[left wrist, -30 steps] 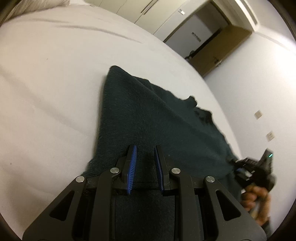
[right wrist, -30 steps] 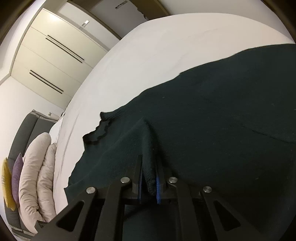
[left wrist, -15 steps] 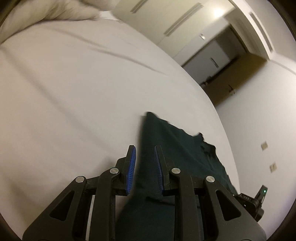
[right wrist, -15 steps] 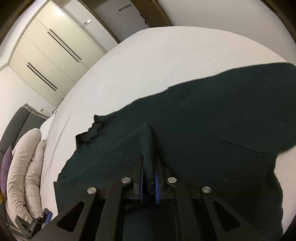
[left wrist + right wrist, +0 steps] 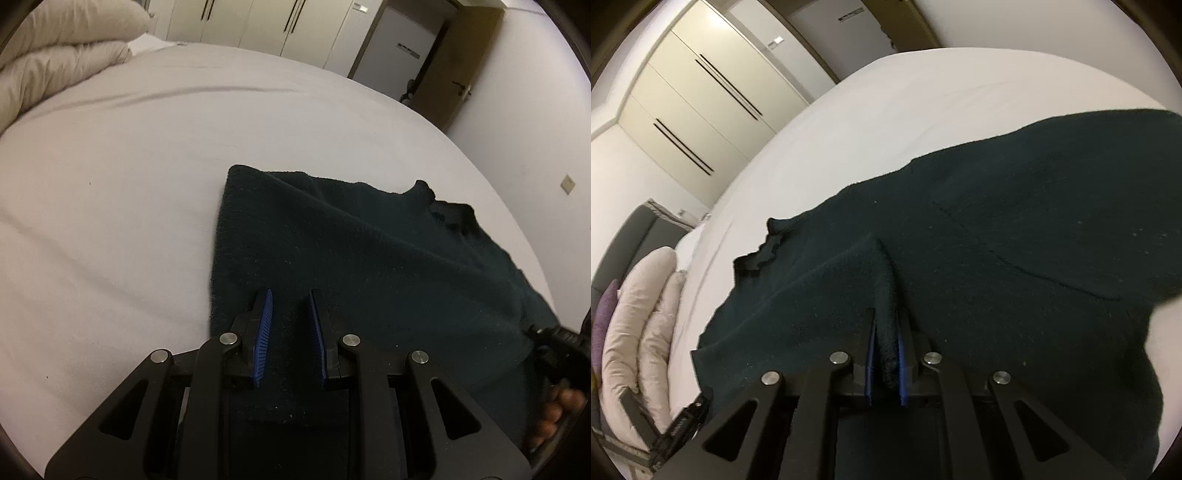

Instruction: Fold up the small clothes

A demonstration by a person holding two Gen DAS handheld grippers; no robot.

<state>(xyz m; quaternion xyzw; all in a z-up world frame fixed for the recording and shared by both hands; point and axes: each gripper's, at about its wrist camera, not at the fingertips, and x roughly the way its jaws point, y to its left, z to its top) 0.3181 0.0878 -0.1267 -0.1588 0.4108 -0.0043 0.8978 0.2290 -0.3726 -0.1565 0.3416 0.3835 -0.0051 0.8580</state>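
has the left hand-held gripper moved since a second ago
Yes. The left hand-held gripper swung its view left: the brown wooden door slid toward the right edge, and the cream pillows fill the top-left corner.

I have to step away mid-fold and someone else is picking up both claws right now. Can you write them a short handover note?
Right claw: shut on a pinched ridge of the dark green garment.
Left claw: pads apart over the garment's near edge; whether it grips the cloth I cannot tell.
Garment: spread on the white bed, one straight edge toward the pillows, frilled edge on the far side.
Done: garment laid out, right side gripped.
Left: probably secure the left side, carry the fold over, flatten.
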